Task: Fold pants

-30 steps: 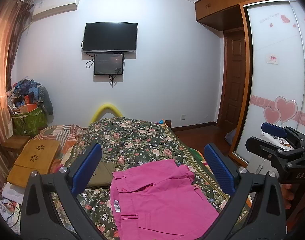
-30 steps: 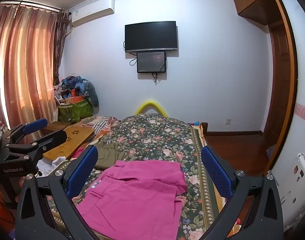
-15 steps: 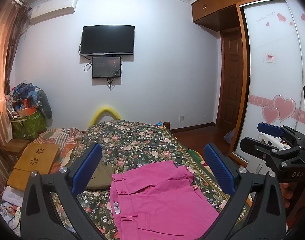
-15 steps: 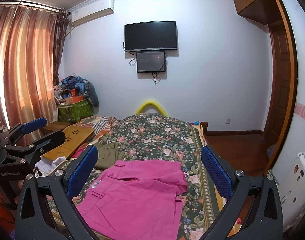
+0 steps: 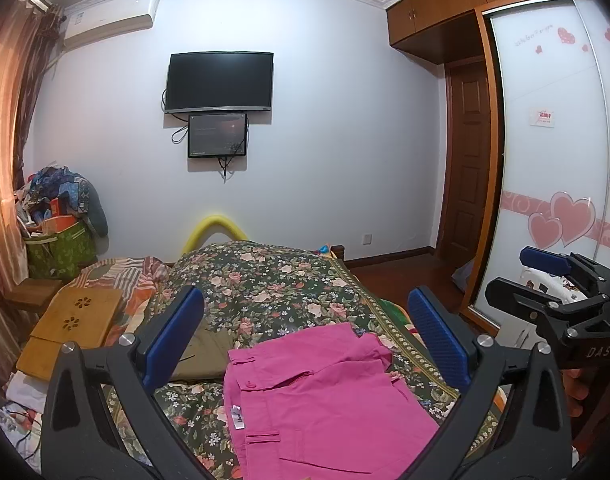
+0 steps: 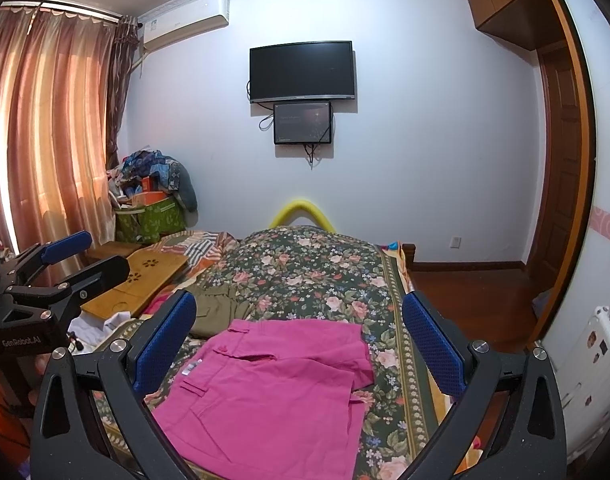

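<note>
Pink pants lie folded flat on the floral bedspread, waistband toward the far side, a white label at their left edge. They also show in the right wrist view. My left gripper is open and empty, held above the near end of the pants. My right gripper is open and empty, also above the pants. Each gripper shows at the edge of the other's view: the right one and the left one.
An olive garment lies on the bed left of the pants. A wooden lap table sits at the bed's left. A green bag piled with clothes stands by the curtain. A wardrobe with sliding doors stands at right.
Both views have shifted only slightly; the left gripper has tilted a little upward. The pants have not moved and both grippers stay open.
</note>
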The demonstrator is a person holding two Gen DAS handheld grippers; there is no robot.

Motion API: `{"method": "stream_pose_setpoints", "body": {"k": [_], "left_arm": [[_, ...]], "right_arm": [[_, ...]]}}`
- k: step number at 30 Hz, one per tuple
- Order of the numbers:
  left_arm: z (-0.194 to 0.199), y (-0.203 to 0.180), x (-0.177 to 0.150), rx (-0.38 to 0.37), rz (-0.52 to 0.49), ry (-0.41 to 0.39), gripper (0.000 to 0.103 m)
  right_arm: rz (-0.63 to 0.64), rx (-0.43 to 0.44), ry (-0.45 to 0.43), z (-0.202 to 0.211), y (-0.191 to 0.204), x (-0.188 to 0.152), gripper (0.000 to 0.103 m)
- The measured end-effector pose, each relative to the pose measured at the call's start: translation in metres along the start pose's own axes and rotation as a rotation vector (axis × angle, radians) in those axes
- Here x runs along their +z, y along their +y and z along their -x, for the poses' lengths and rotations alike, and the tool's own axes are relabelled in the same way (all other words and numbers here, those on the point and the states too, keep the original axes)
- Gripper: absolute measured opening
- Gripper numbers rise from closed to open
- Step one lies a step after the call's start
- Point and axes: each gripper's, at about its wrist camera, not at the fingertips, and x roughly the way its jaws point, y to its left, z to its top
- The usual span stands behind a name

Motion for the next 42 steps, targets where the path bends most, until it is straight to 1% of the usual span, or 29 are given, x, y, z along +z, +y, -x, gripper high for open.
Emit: {"method": "stream_pose_setpoints", "body": {"k": [17, 20, 33, 39, 42], "left_arm": [[-0.001, 0.006, 0.000, -0.008, 0.012, 0.006, 0.103], [-0.001, 0.007, 0.000, -0.020, 0.021, 0.010, 0.103], [-0.007, 0.006, -0.003, -0.013, 0.019, 0.021, 0.103], [-0.023, 0.010, -0.006, -0.013, 0.016, 0.043, 0.103], [-0.047, 0.017, -0.011, -0.011, 0.015, 0.081, 0.103]], "right_arm": [[0.000, 0.000, 0.001, 0.001, 0.001, -0.001, 0.103], [-0.001, 0.000, 0.001, 0.001, 0.001, -0.001, 0.103], [-0.006, 0.003, 0.010, -0.002, 0.001, -0.002, 0.103], [-0.006, -0.012, 0.028, -0.014, -0.005, -0.005, 0.103], [-0.010, -0.036, 0.061, -0.031, -0.015, -0.008, 0.103]]}}
